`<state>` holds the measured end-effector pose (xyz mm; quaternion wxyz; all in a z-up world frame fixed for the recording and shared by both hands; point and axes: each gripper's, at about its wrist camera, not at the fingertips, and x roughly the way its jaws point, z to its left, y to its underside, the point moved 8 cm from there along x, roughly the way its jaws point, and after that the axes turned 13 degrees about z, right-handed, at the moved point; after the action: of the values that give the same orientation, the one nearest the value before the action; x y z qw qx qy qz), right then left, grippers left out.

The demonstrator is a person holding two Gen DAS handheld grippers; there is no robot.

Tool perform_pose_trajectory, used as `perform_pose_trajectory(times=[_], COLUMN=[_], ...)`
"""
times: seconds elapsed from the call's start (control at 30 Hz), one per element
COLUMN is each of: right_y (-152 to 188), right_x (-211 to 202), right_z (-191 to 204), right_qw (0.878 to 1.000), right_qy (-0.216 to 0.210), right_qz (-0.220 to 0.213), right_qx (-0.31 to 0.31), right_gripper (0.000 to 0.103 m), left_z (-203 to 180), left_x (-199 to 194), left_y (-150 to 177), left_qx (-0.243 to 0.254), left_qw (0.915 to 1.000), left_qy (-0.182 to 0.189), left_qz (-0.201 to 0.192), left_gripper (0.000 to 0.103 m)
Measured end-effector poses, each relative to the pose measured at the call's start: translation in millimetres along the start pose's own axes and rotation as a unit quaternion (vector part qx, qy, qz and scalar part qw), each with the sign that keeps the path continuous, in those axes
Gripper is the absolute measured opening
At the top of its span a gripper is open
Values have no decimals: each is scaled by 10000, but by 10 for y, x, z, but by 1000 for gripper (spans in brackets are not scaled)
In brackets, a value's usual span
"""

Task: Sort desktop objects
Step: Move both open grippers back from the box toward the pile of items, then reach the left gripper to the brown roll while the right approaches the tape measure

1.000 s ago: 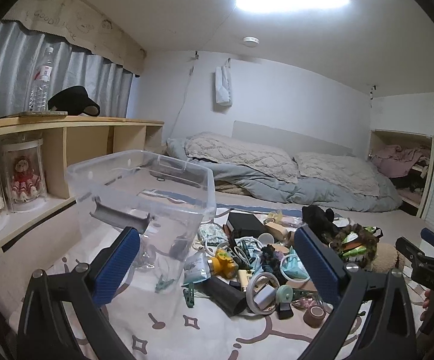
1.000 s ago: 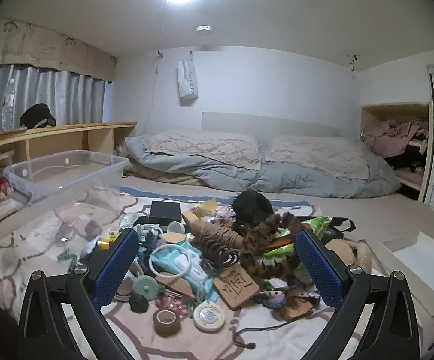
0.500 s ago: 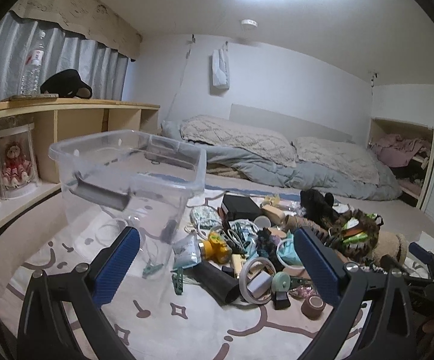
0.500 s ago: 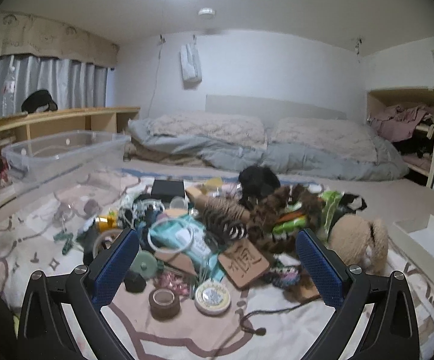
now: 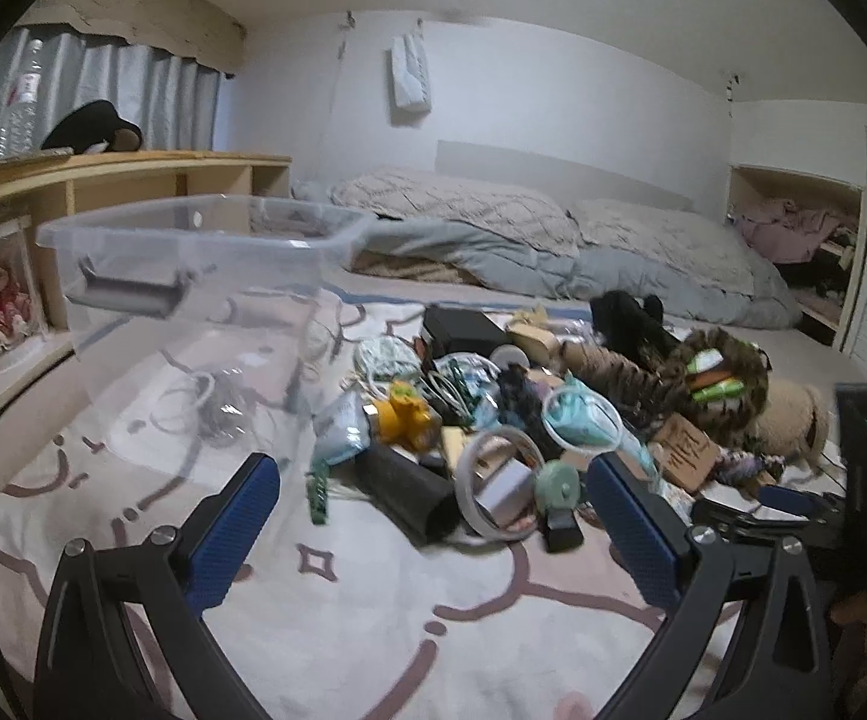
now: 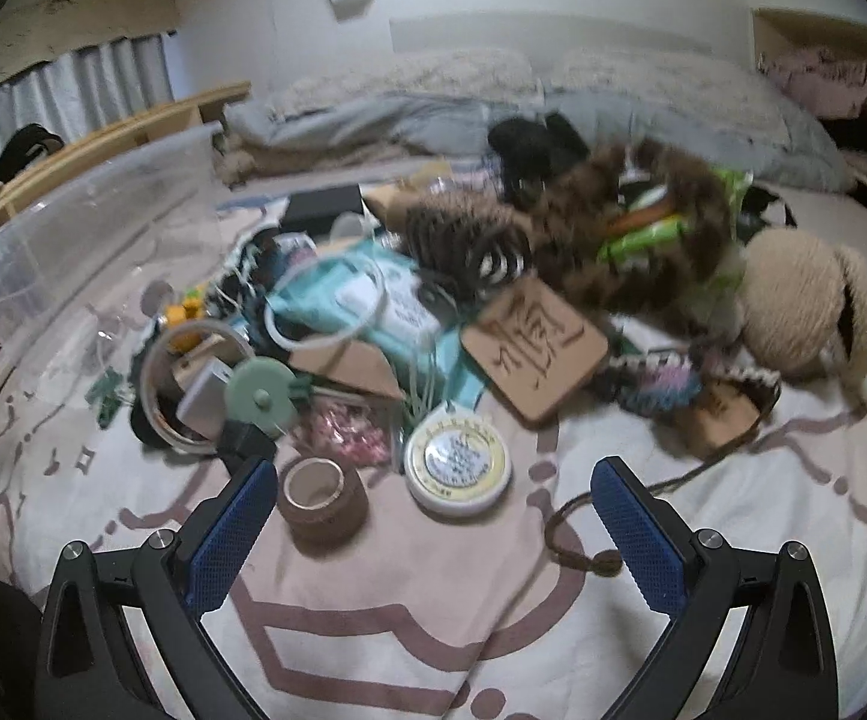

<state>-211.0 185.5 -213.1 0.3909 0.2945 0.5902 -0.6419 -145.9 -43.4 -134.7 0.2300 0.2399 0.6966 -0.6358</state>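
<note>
A pile of small objects lies on a patterned sheet. In the right wrist view, a brown tape roll (image 6: 322,498) and a round white tin (image 6: 457,465) lie nearest, just ahead of my open, empty right gripper (image 6: 433,531). Behind them are a wooden tag (image 6: 532,348), a green disc (image 6: 259,394) and a teal pouch (image 6: 367,300). In the left wrist view, my left gripper (image 5: 433,525) is open and empty, short of a black cylinder (image 5: 412,495) and a white ring (image 5: 496,492). A clear plastic bin (image 5: 193,300) stands to the left.
A yellow toy (image 5: 406,420), a black box (image 5: 463,327), striped furry items (image 5: 715,372) and a beige plush (image 6: 805,300) lie in the pile. Bedding (image 5: 553,240) lies behind. A wooden shelf (image 5: 121,180) runs along the left. The right gripper shows at the left wrist view's right edge (image 5: 793,516).
Both grippers have tilted down and moved closer to the pile. The right one now looks down on the tape roll and tin. Both stay open.
</note>
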Motion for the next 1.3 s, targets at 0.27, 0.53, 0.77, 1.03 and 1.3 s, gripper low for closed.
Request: perform_pose_trajectory(times=[0.27, 0.53, 0.77, 1.03, 1.3], right_y=[47, 63, 156, 255, 351], right_x=[243, 282, 328, 309, 285], right_z=[17, 16, 2, -10, -10], right_qw=[9987, 9981, 9968, 9953, 9941], right_qy=[144, 221, 18, -147, -211], right_qz=[489, 558, 800, 946, 1044], right_qx=[-82, -141, -2, 154, 209], right_gripper=[103, 103, 103, 103, 103], left_z=[-140, -180, -317, -639, -794], left_x=[80, 123, 213, 541, 932], left_y=[88, 135, 155, 134, 142], left_qx=[177, 164, 198, 371, 363], left_qw=[9996, 9992, 9965, 9777, 9627], left_qy=[134, 254, 615, 1511, 1513], left_qz=[150, 278, 532, 1412, 2212], left_gripper=[103, 103, 103, 103, 103])
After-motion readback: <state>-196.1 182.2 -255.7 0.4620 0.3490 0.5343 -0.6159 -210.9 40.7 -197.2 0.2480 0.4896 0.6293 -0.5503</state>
